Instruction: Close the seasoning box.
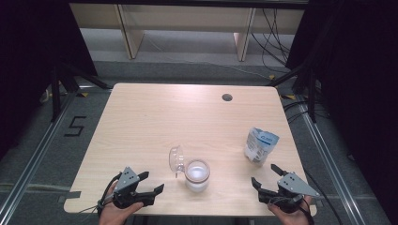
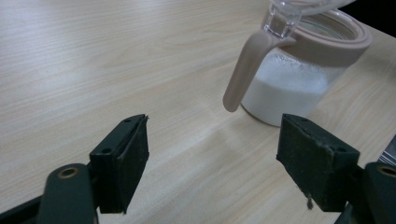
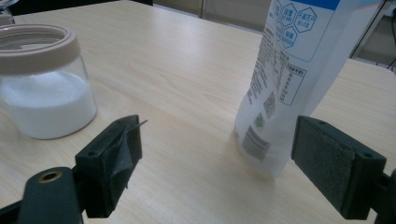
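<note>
— Claws first: how do they stand?
— Left claw [image 1: 151,182] and right claw [image 1: 264,175] both gape, holding nothing, low over the pale wooden tabletop [image 1: 155,117].
— Things?
— Clear glass jar of white powder [image 1: 197,176], hinged lid [image 1: 176,160] flipped up, sits between them, just right of the left claw. White-and-blue printed pouch [image 1: 260,145] stands just ahead of the right claw.

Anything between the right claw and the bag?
Nothing visible. The right claw sits open just short of the white-and-blue bag, bare table between them. The jar of white powder stands off toward the left claw.
</note>
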A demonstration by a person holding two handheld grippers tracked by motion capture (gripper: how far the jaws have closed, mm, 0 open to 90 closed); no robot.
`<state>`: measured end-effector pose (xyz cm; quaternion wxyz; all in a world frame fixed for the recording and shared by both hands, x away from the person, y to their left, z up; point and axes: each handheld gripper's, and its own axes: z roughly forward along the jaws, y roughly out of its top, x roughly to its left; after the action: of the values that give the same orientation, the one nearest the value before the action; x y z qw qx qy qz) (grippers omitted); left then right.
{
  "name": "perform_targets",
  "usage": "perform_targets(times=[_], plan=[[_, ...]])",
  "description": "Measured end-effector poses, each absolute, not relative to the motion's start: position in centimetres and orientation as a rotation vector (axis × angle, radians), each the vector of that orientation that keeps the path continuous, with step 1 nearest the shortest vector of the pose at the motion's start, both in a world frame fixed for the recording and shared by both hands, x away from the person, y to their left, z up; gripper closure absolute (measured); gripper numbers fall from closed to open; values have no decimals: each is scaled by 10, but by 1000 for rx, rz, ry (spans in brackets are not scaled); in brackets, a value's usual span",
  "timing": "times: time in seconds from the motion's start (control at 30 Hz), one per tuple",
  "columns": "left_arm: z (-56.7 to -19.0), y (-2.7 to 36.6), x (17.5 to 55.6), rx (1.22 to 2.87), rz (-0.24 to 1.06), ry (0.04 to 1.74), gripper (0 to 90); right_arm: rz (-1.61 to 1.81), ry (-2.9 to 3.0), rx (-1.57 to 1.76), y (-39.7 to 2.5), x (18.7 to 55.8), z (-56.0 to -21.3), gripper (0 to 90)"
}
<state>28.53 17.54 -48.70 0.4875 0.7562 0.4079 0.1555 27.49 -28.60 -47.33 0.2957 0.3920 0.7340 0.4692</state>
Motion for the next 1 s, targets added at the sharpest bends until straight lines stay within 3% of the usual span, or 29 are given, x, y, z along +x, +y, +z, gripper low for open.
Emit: perform_targets(times=[0.37, 0.4, 0.43, 0.63, 0.73, 1.0], plan=[[-472, 174, 292, 1799, 406, 957, 524, 1253, 1975, 1041, -284, 266, -473, 178], [-470, 173, 293, 1802, 405, 932, 632, 1248, 1983, 1046, -283, 265, -473, 179], [-468, 172, 294, 1795, 405, 923, 674, 1247, 1984, 1046, -283, 265, -474, 179], [-460, 164, 300, 1805, 424, 891, 840, 1239, 2010, 1014, -280, 263, -475, 180], [-458, 161, 303, 1805, 430, 888, 888, 1245, 2022, 1014, -278, 262, -476, 183], [-452, 154, 305, 1799, 432, 860, 895, 1230, 2030, 1012, -277, 262, -476, 188]])
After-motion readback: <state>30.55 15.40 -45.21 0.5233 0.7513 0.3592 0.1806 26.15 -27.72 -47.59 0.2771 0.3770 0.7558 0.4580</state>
